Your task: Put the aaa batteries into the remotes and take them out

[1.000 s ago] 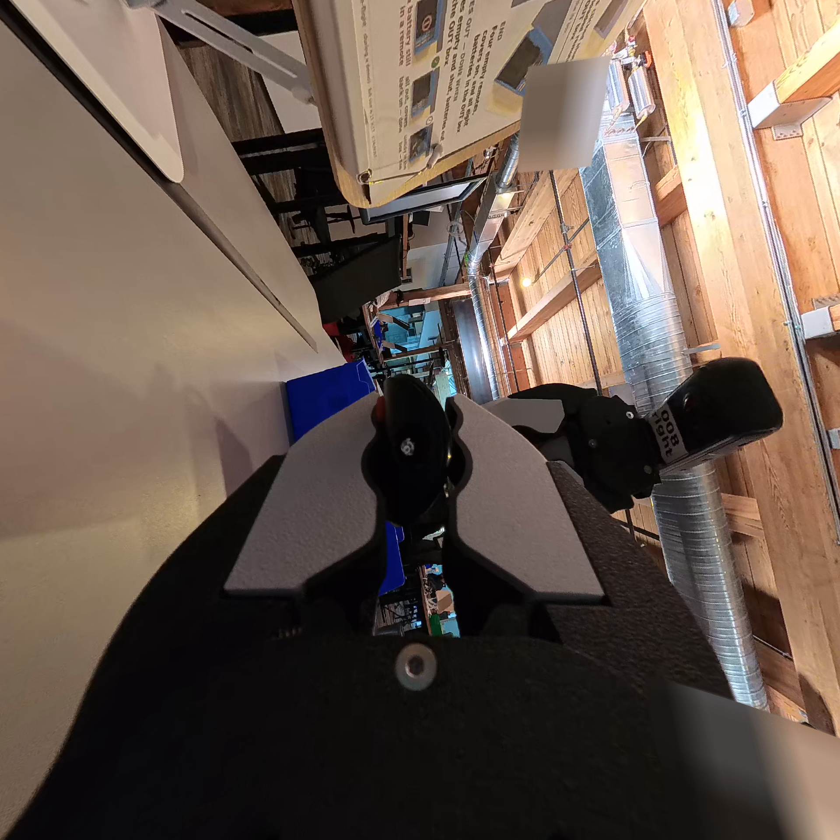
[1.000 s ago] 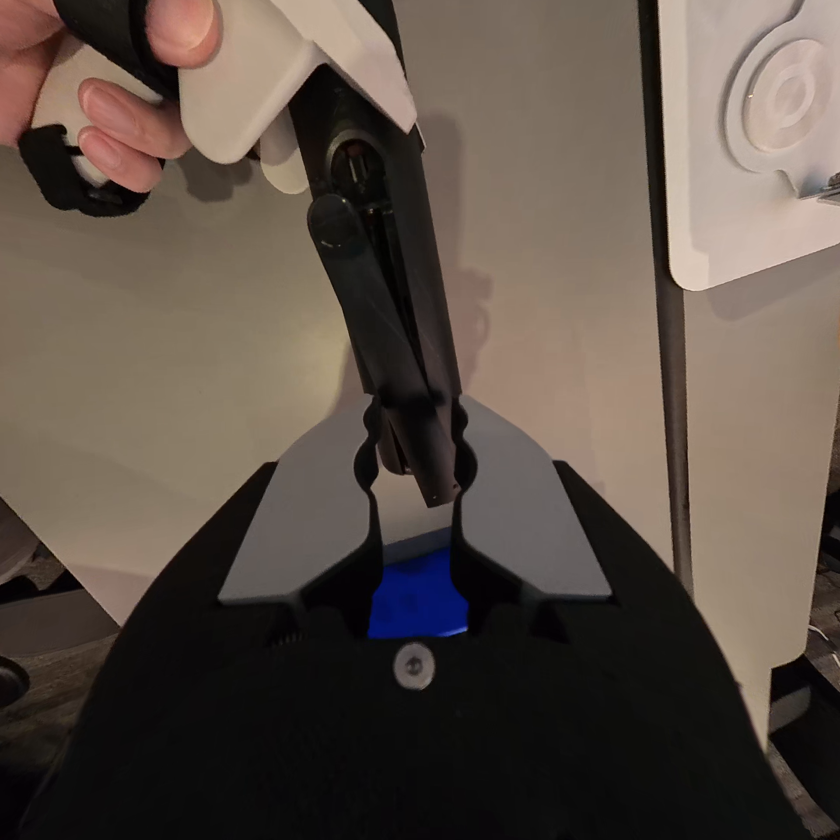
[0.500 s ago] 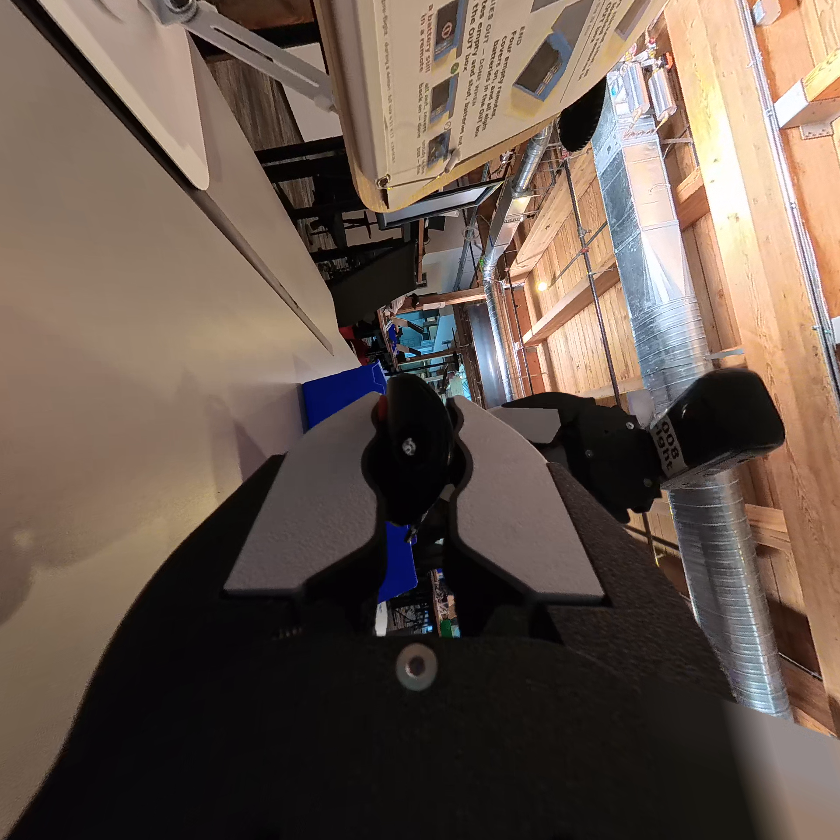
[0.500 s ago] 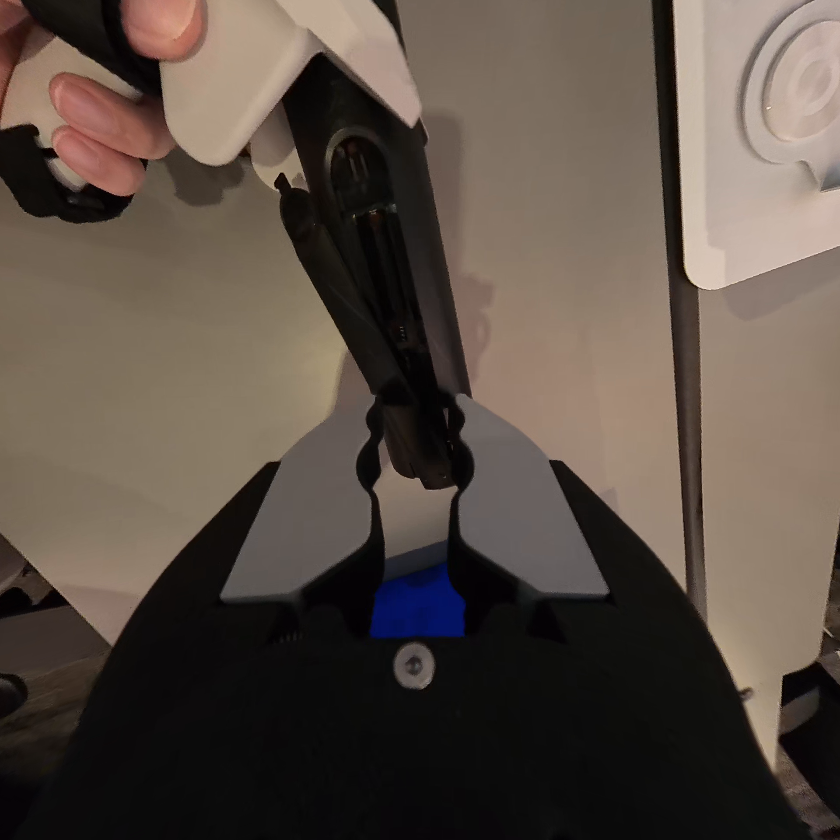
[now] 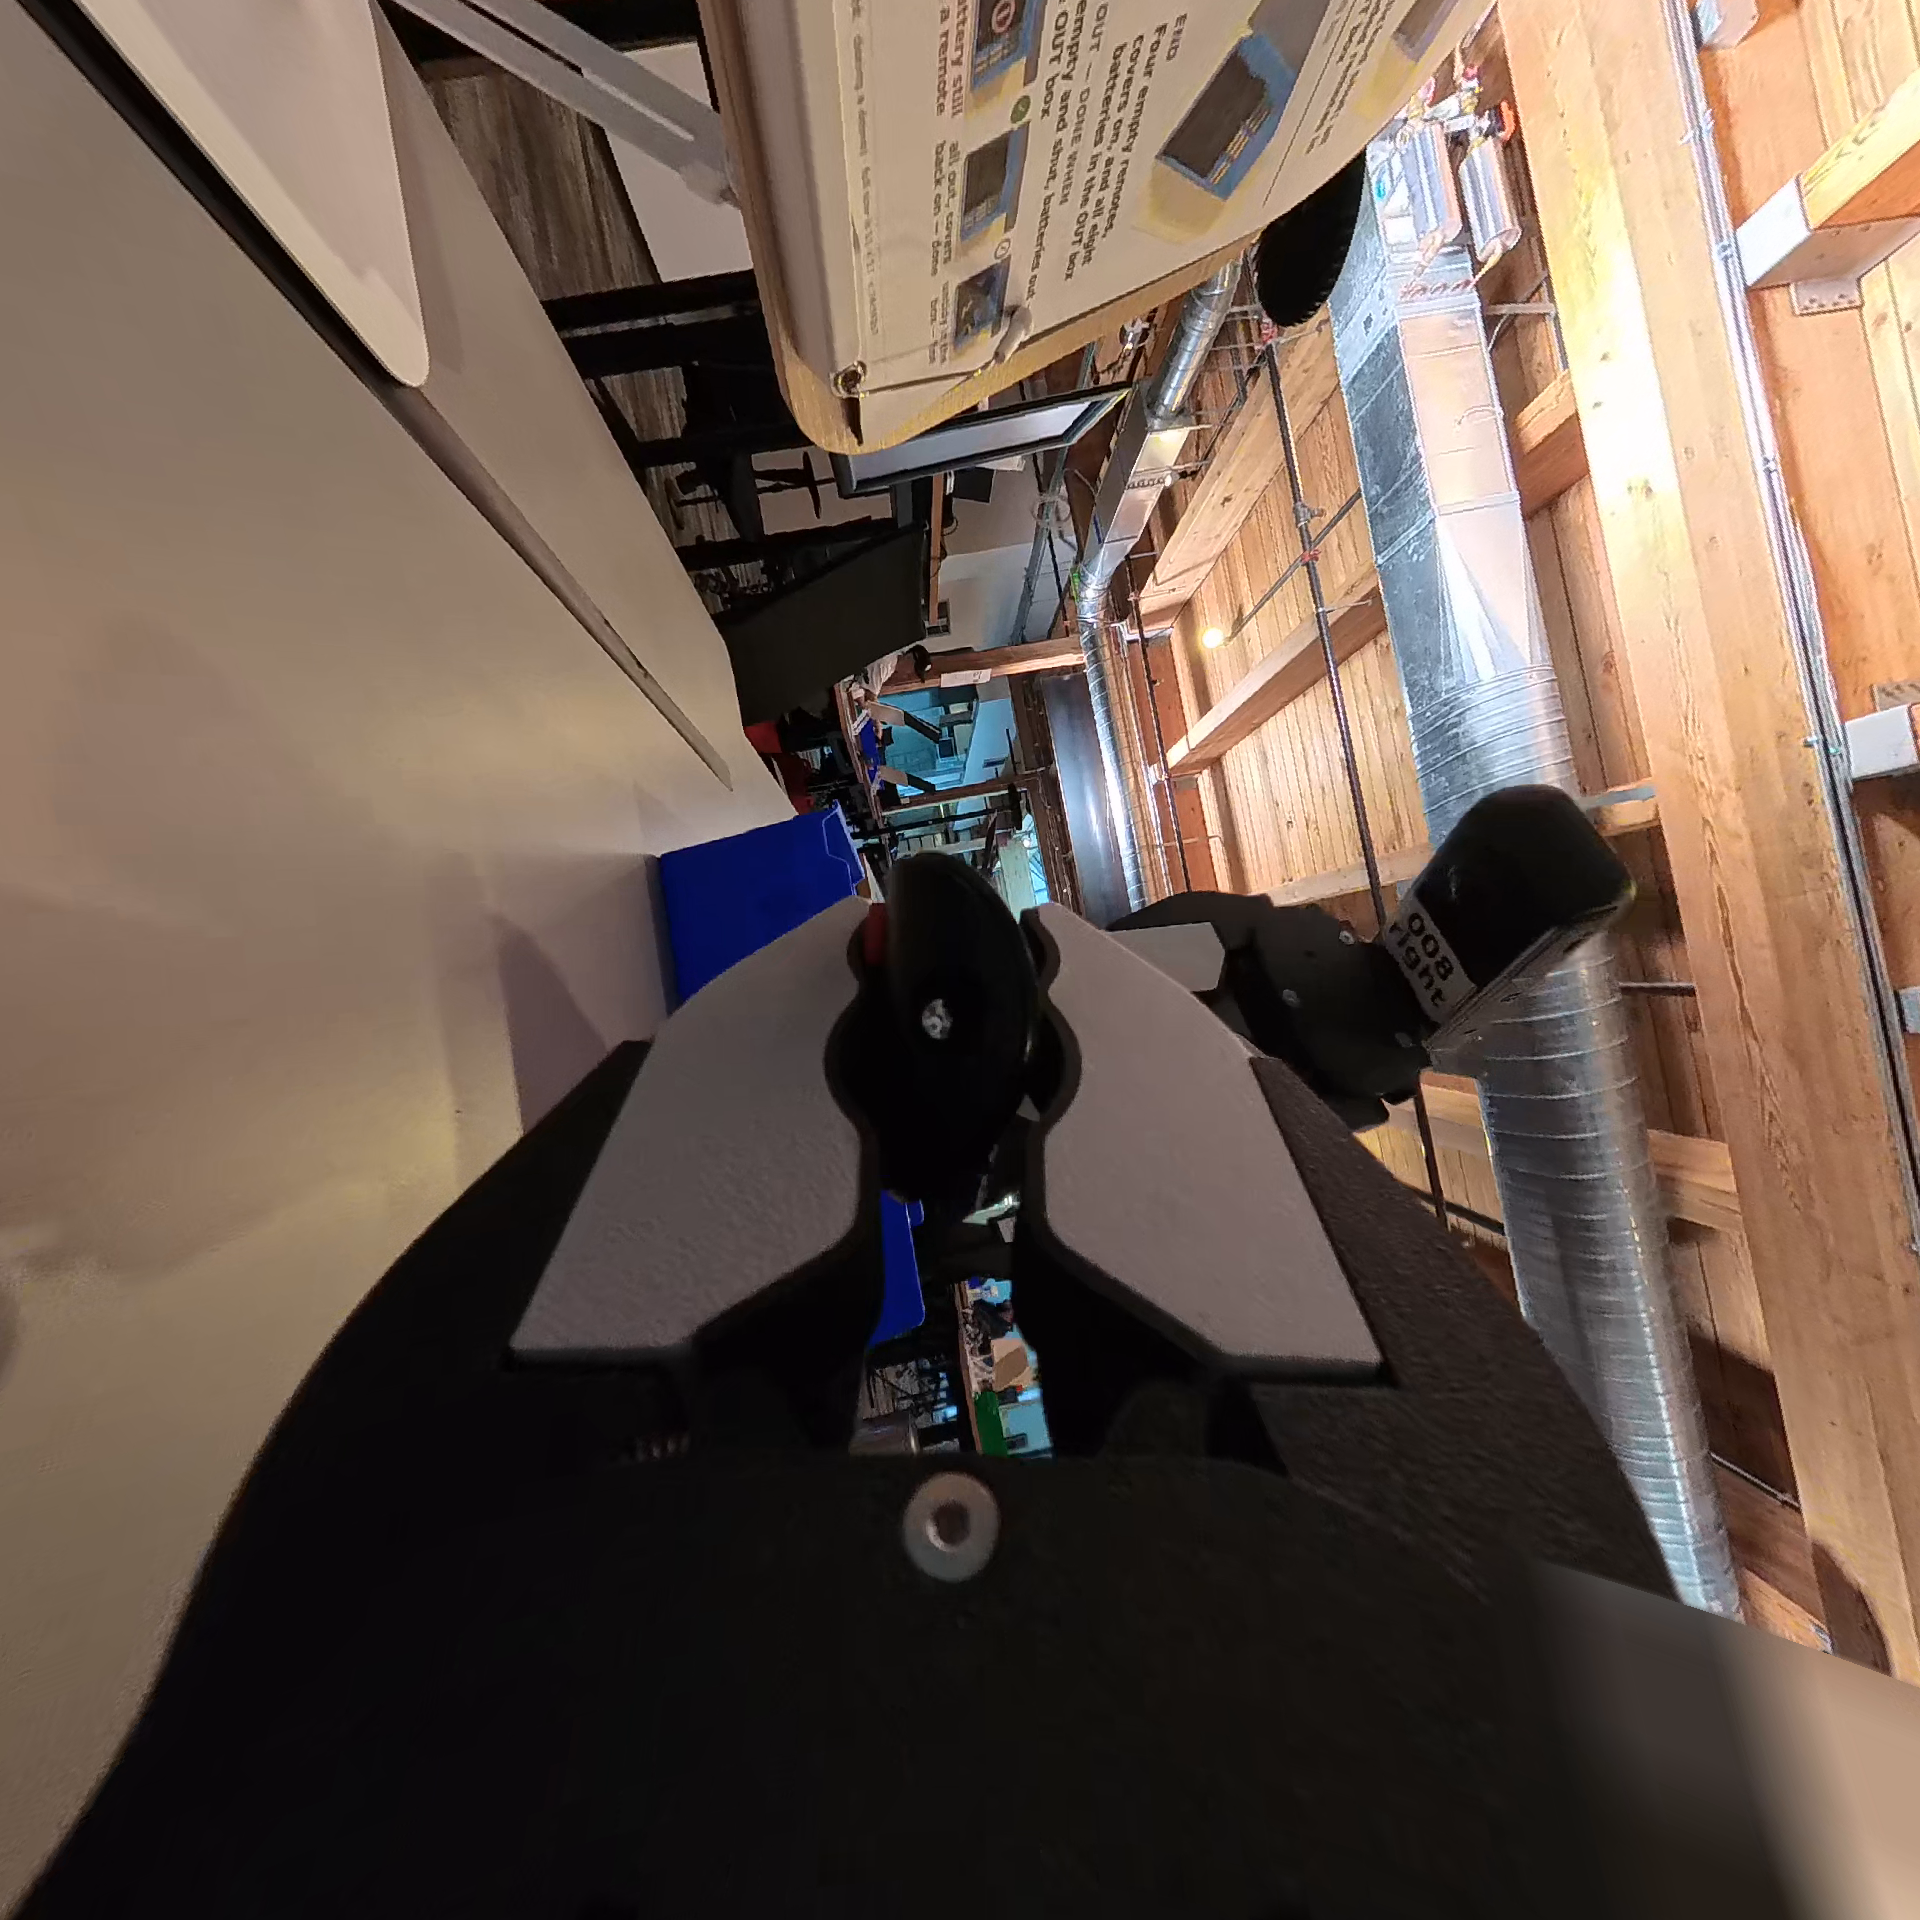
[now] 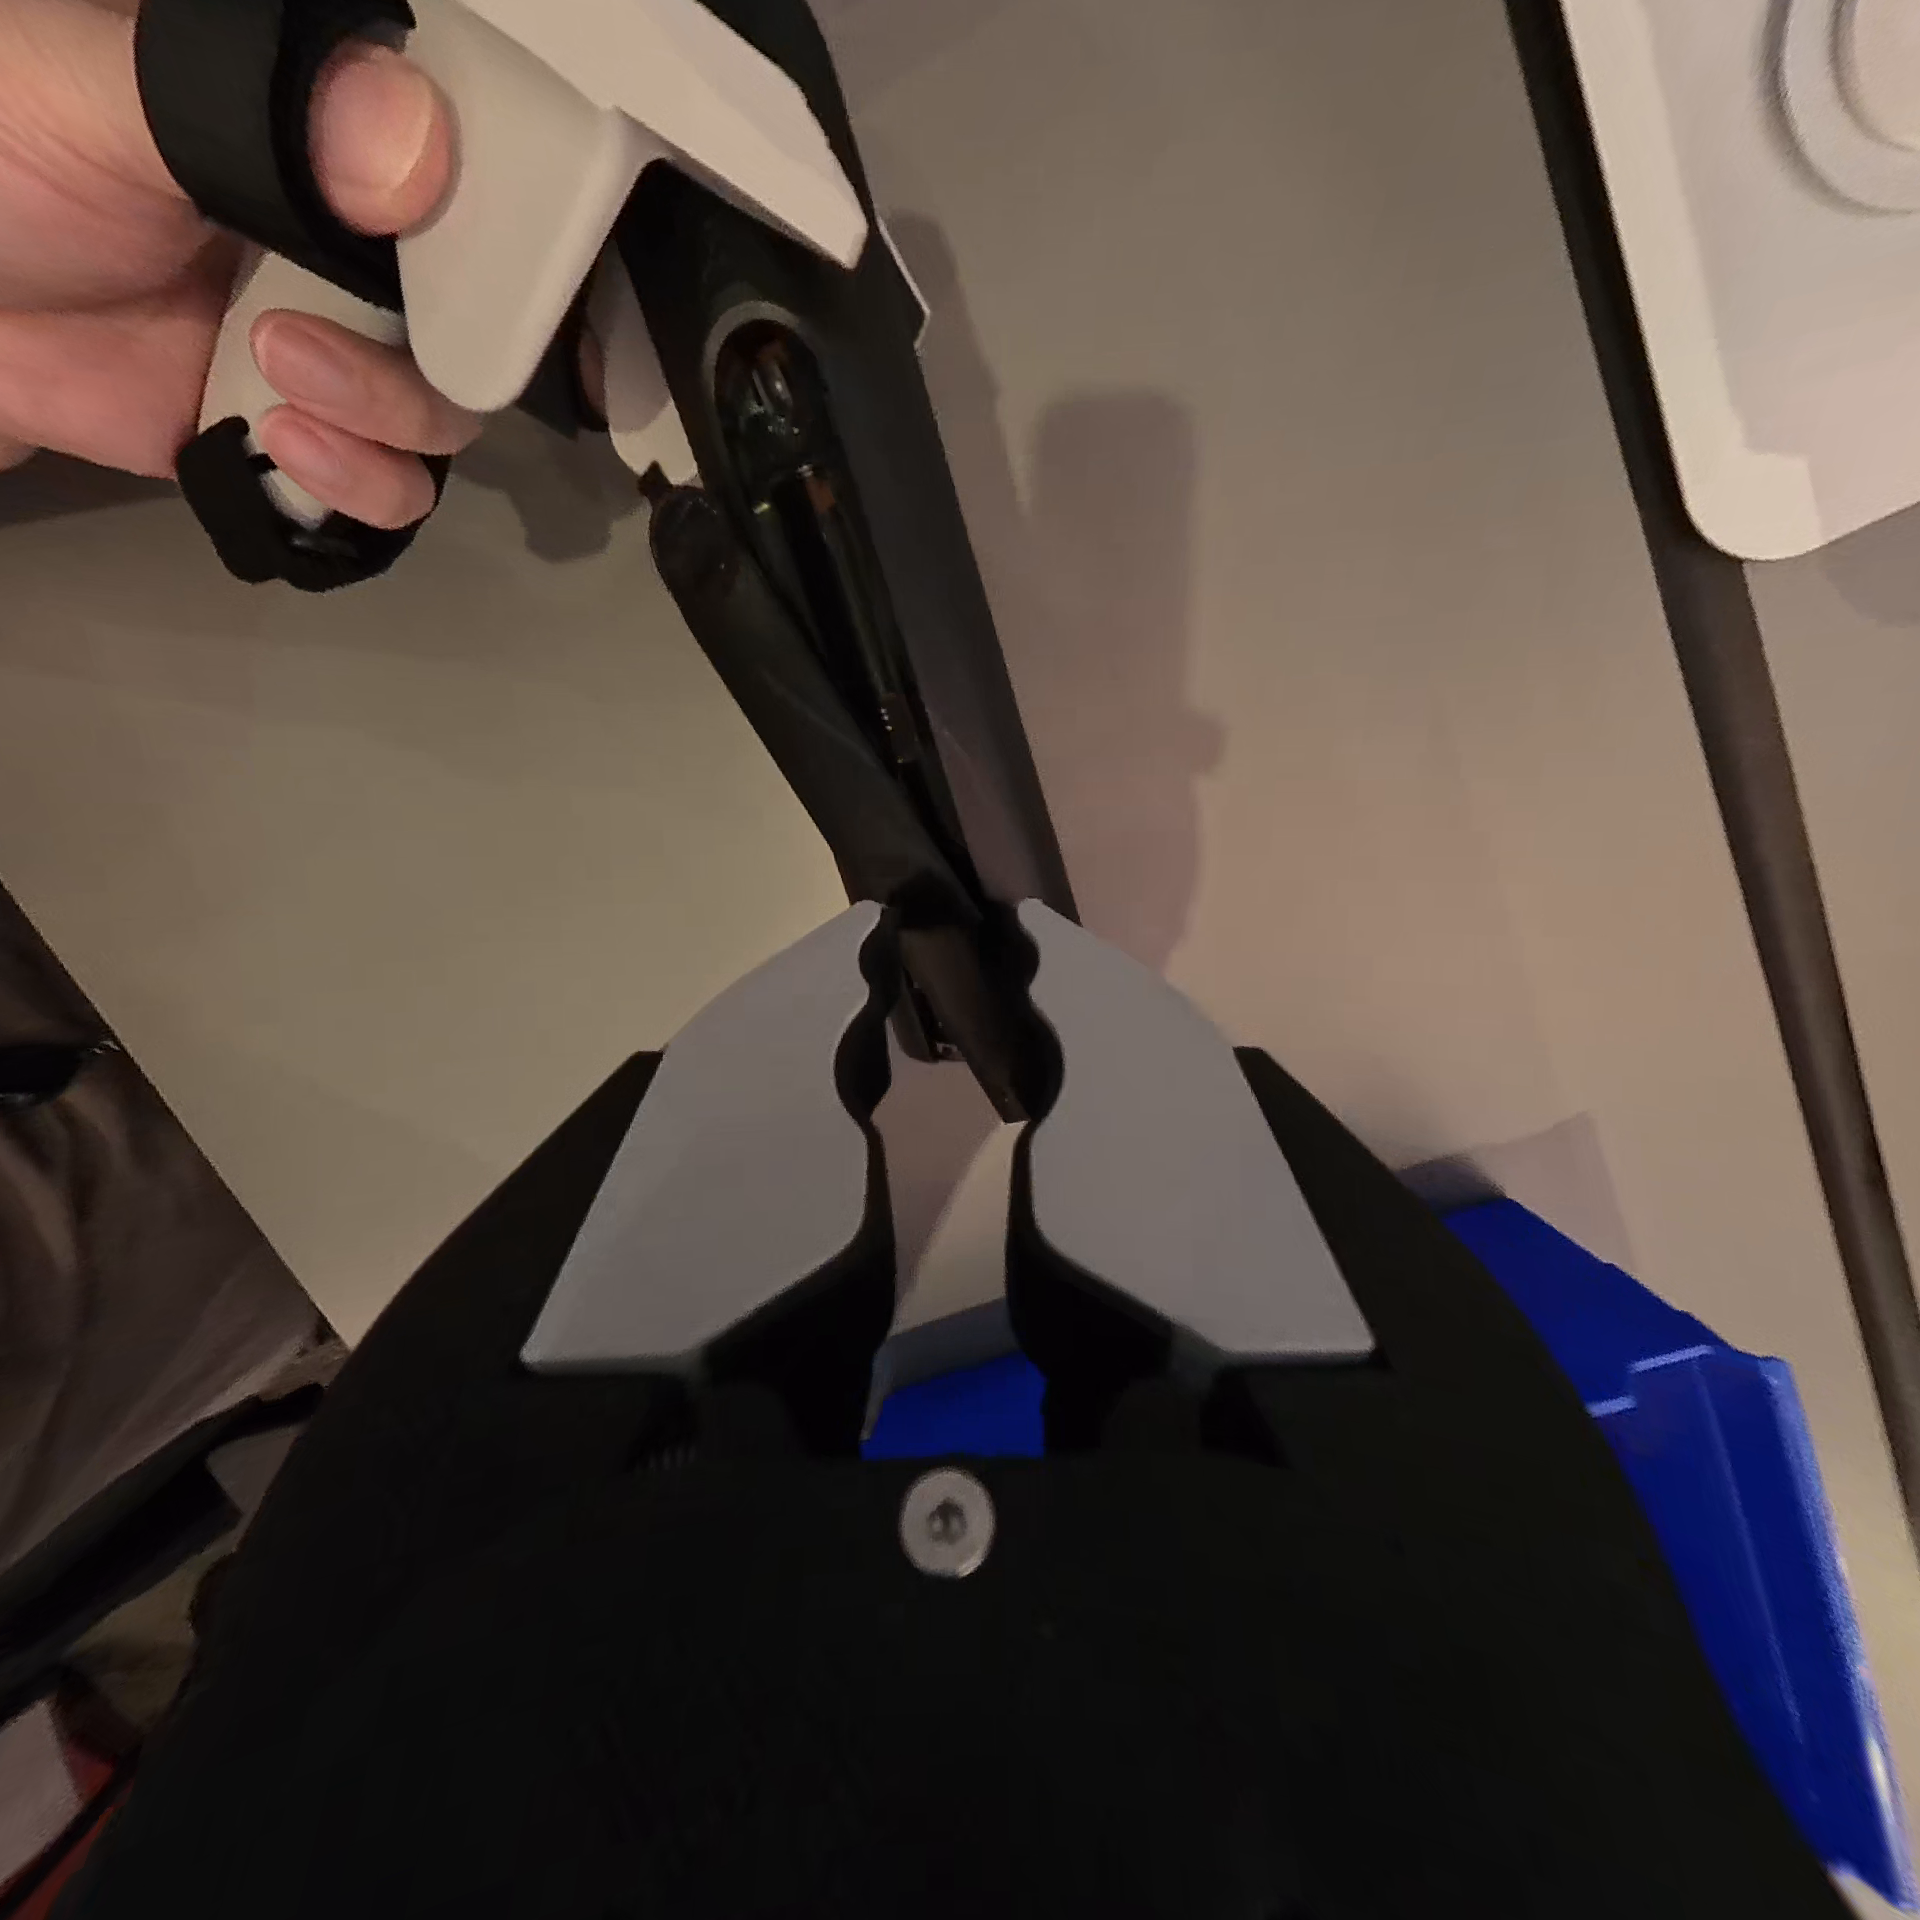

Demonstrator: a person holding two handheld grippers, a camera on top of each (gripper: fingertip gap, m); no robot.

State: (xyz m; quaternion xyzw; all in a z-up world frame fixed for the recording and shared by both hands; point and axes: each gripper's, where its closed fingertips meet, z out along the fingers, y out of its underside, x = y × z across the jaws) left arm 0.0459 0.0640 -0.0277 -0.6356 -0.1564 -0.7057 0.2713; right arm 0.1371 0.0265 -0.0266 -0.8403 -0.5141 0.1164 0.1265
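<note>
Matte white table (image 6: 416, 831) under a slim black remote (image 6: 914, 665), both gripper pairs clenched on its ends.

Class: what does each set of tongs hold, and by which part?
Both grip one black remote: left tongs its top end, right tongs the bottom end, at the opened battery cover.

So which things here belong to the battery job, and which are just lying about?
In the job:
- slim black plastic remote
- its loosened black battery cover
- left hand-held gripper
- right hand-held gripper

Lying about:
- blue plastic bin
- white flat plate
- printed instruction board
</note>
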